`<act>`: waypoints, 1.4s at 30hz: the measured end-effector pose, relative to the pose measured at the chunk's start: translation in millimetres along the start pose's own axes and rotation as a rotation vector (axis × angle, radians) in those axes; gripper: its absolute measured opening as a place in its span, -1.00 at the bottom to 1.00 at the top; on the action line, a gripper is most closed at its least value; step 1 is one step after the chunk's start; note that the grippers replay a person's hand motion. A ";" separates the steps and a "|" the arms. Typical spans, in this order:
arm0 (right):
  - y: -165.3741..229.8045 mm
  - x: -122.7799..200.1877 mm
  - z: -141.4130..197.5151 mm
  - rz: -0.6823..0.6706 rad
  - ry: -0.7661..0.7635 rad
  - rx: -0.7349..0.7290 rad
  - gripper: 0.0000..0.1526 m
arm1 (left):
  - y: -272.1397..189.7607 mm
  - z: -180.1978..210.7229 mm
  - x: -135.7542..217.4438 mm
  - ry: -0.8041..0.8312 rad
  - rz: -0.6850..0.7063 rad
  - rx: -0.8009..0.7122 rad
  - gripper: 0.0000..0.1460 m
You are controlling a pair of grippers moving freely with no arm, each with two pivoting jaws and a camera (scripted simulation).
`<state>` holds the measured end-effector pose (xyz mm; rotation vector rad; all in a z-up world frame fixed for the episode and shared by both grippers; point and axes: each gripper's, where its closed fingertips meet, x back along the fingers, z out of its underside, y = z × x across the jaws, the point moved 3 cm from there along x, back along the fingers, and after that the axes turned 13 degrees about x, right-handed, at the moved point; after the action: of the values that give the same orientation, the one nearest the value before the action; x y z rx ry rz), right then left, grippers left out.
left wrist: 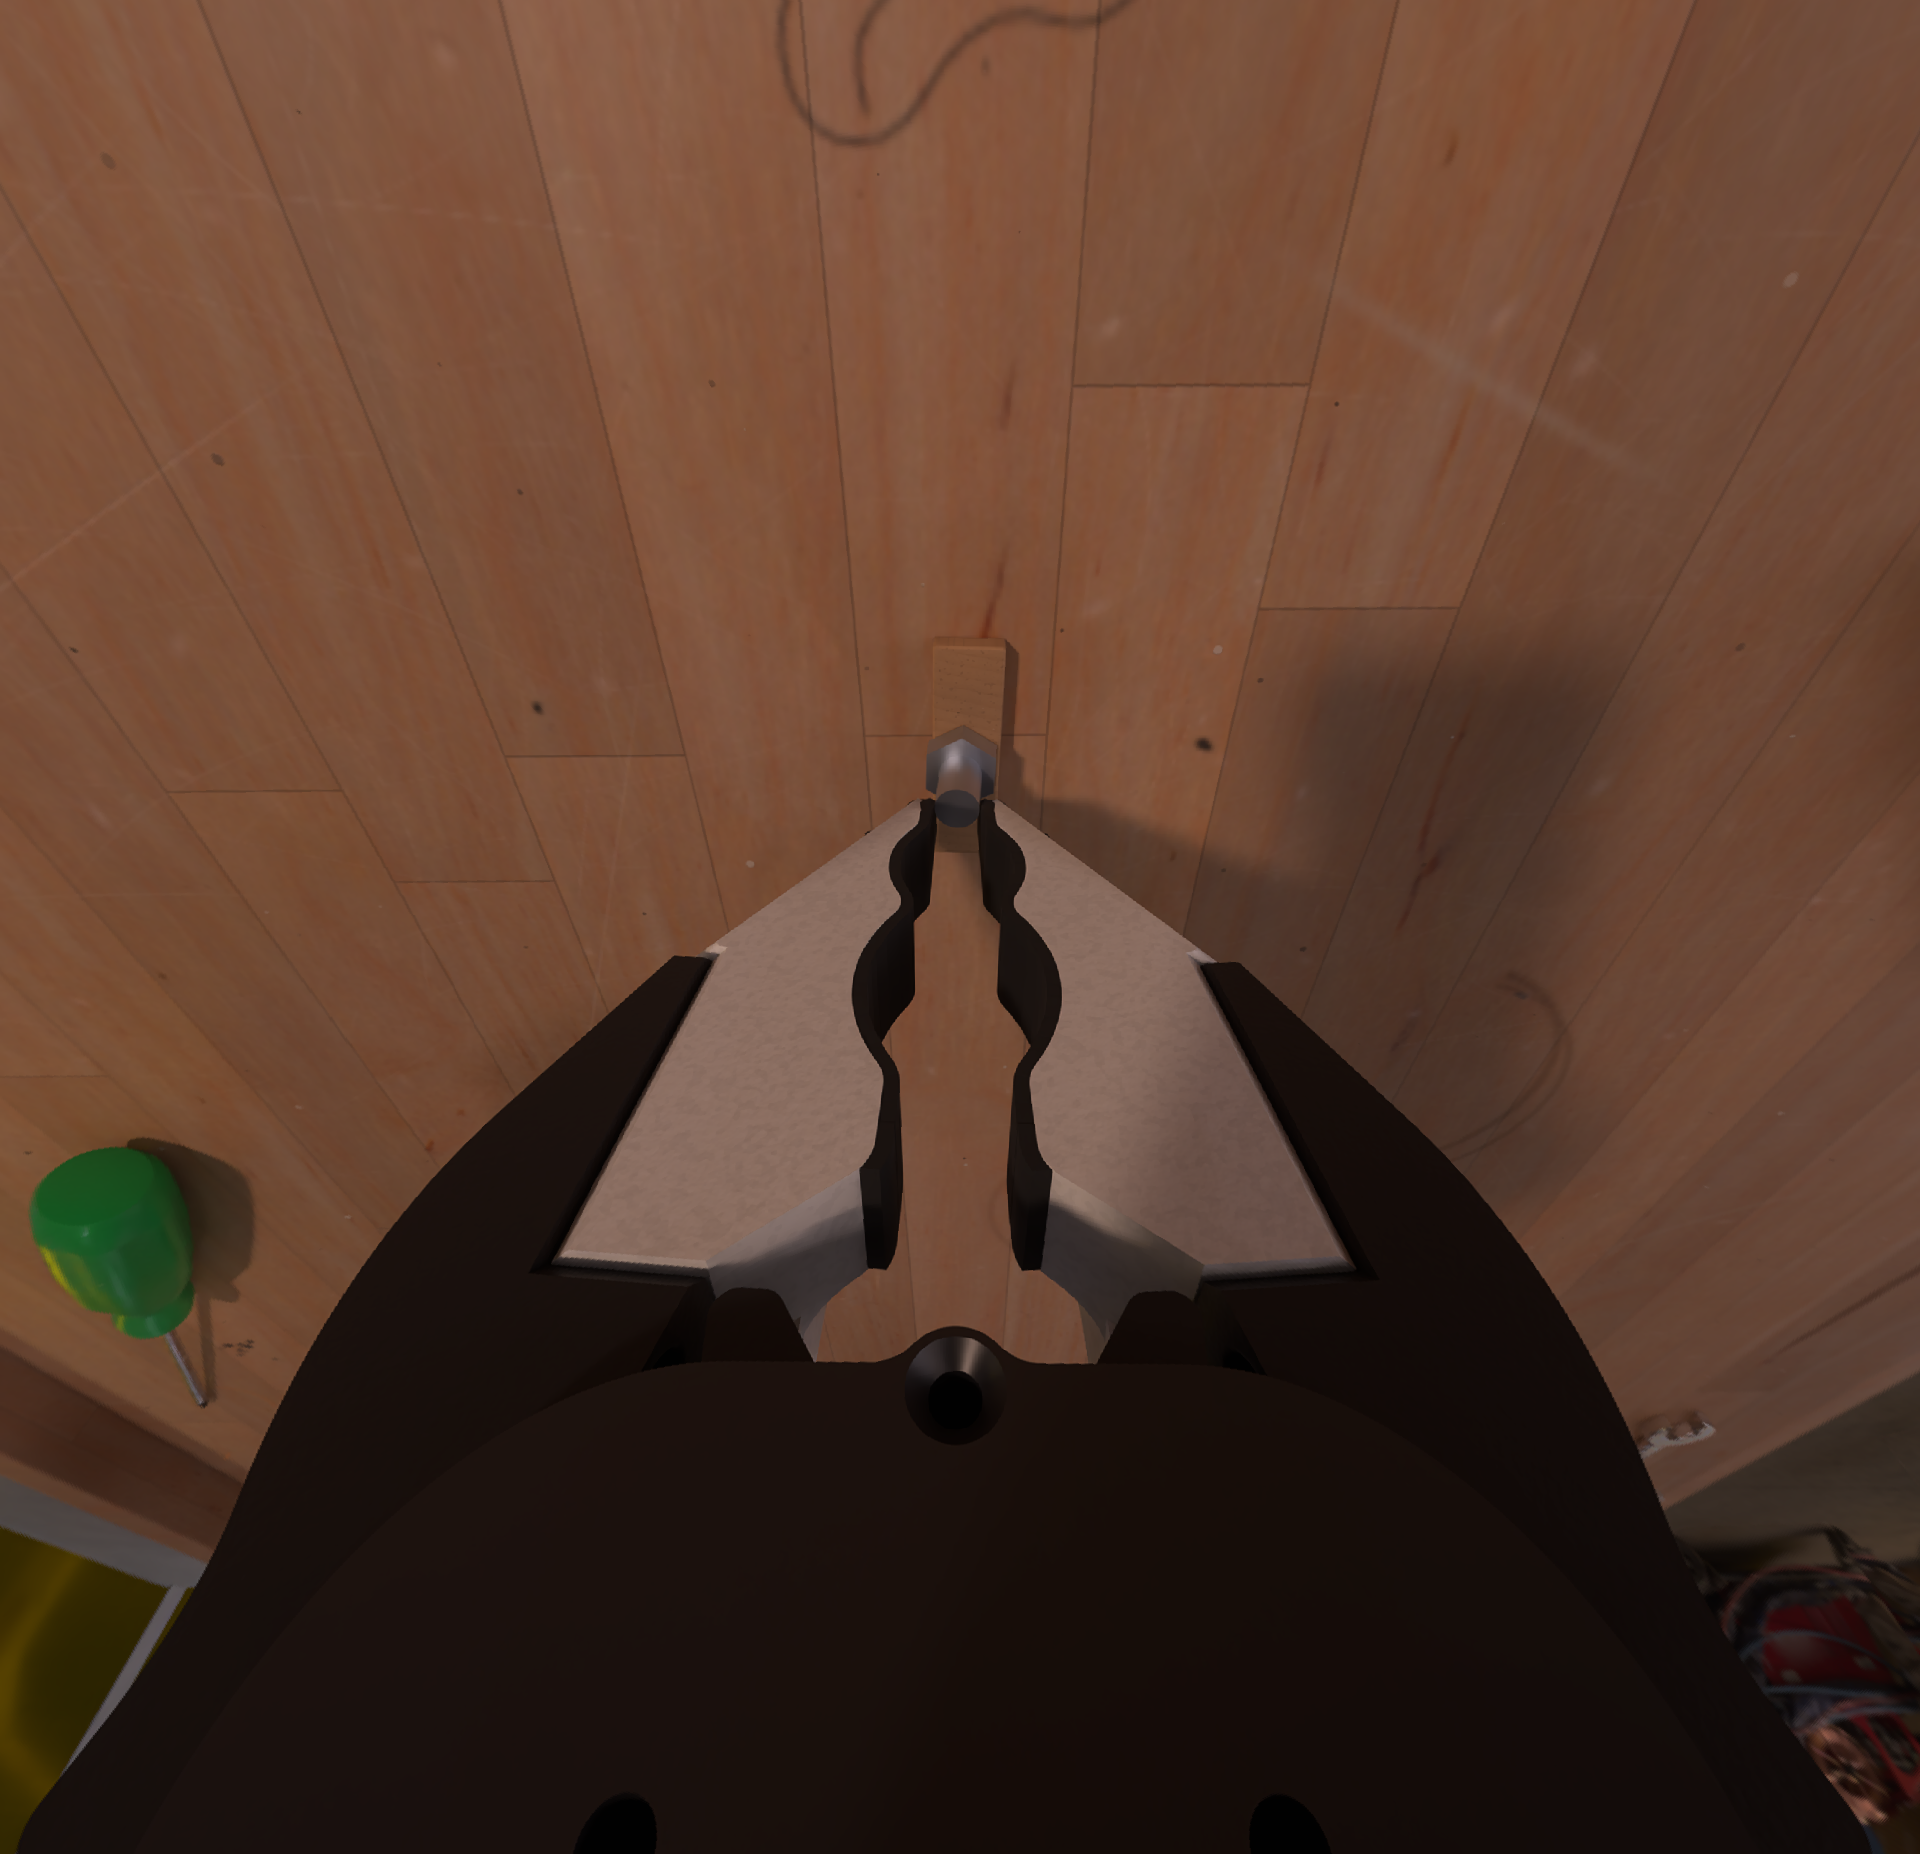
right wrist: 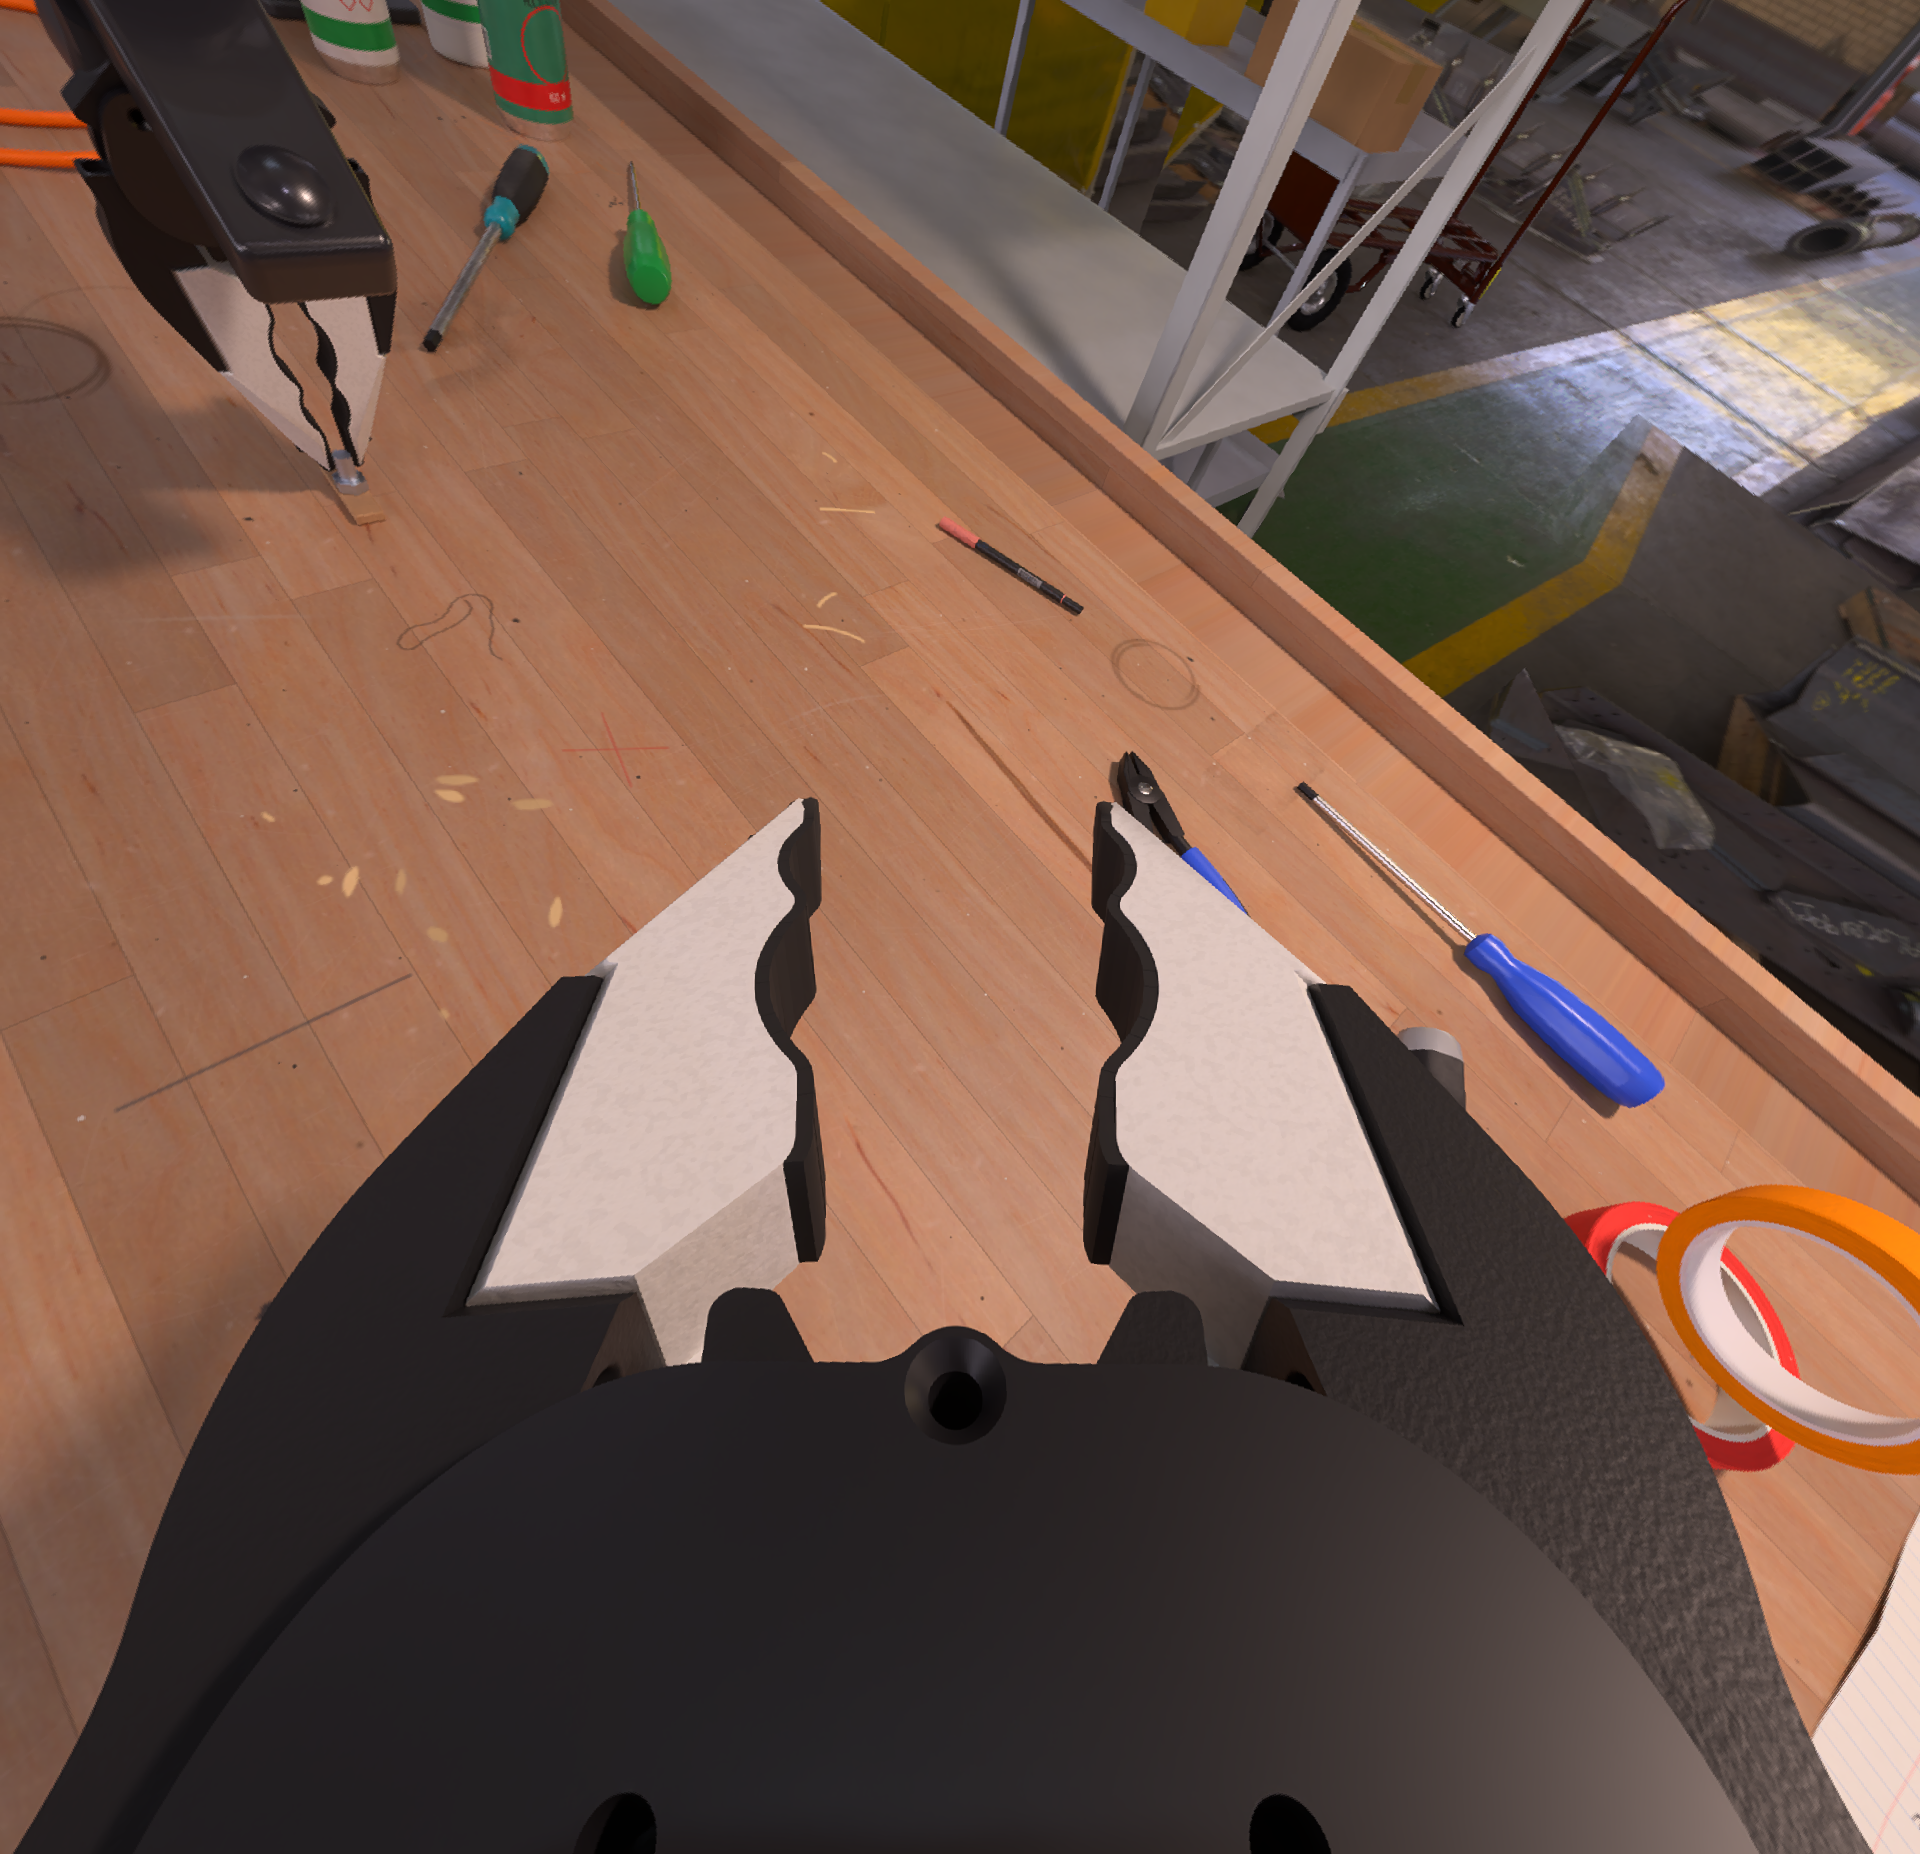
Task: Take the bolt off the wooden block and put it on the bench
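Left wrist: left gripper (left wrist: pixel 957 812) pinching grey hex-head bolt (left wrist: pixel 958 778) by its smooth shank, above pale wooden block (left wrist: pixel 970 684) at 12 o'clock. Planked worktop (left wrist: pixel 1351 454) bare around; green screwdriver (left wrist: pixel 114 1248) at 8.

Right wrist: right gripper (right wrist: pixel 956 817) spread, empty. Blue screwdriver (right wrist: pixel 1538 994) at 3, worktop edge beyond.

Black tongs (left wrist: pixel 957 817) — pale fingers (right wrist: pixel 665 1077), wavy dark pads.

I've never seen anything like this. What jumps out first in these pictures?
The left gripper points straight down, fingertips closed around a small grey bolt on a wooden block. Nearer the bench edge, the right gripper hovers open and empty, an orange tape roll beside it.
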<state>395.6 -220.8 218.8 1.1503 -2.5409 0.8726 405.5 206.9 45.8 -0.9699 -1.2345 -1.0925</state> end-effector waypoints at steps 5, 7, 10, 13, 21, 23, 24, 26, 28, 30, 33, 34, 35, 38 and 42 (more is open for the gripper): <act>-0.2 0.9 -0.7 -0.002 -0.006 0.002 -0.31 | -0.3 -1.7 7.3 -0.043 -0.011 0.008 -0.89; -1.2 2.1 -0.7 0.001 -0.007 0.002 -0.31 | 0.5 -2.3 17.2 -0.068 -0.023 0.015 -0.89; -3.1 5.7 -2.0 0.008 -0.013 0.004 -0.31 | 0.8 -6.5 44.8 -0.112 -0.078 0.010 -0.89; -7.6 12.4 -4.5 0.021 -0.027 0.007 -0.31 | -4.7 -25.5 90.3 -0.187 -0.212 -0.039 -0.89; -30.9 61.3 -7.5 0.110 -0.080 -0.019 -0.31 | -90.5 -167.9 168.8 -0.461 -0.221 -0.358 -0.89; -38.6 85.2 -1.6 0.148 -0.067 -0.026 -0.31 | -105.6 -207.4 156.6 -0.454 -0.188 -0.421 -0.90; -42.9 97.9 2.4 0.170 -0.065 -0.038 -0.31 | -111.1 -225.9 147.5 -0.446 -0.169 -0.443 -0.90; -52.0 122.4 12.4 0.217 -0.061 -0.085 -0.31 | -118.6 -259.1 125.0 -0.412 -0.122 -0.468 -0.90; -59.1 141.5 22.4 0.250 -0.058 -0.130 -0.32 | -121.7 -286.7 101.5 -0.359 -0.089 -0.468 -0.89; -64.3 154.0 30.1 0.278 -0.055 -0.147 -0.32 | -123.0 -308.6 81.6 -0.311 -0.080 -0.468 -0.89; -67.9 161.1 36.6 0.298 -0.045 -0.154 -0.32 | -125.5 -331.8 60.5 -0.270 -0.071 -0.473 -0.89; -67.9 161.1 38.0 0.294 -0.040 -0.153 -0.32 | -125.3 -337.5 56.1 -0.260 -0.080 -0.474 -0.89; -67.7 160.3 39.3 0.290 -0.032 -0.149 -0.32 | -125.4 -341.5 52.7 -0.251 -0.081 -0.474 -0.89; -67.0 155.9 43.3 0.275 0.003 -0.135 -0.32 | -124.9 -349.0 44.5 -0.214 -0.072 -0.464 -0.89; -66.0 149.0 45.8 0.252 0.024 -0.127 -0.32 | -125.6 -351.2 36.2 -0.174 -0.068 -0.469 -0.89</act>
<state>346.7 -373.4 273.1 0.7910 -2.7164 0.7578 361.1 -165.3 44.7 -1.4091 -1.1783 -1.4111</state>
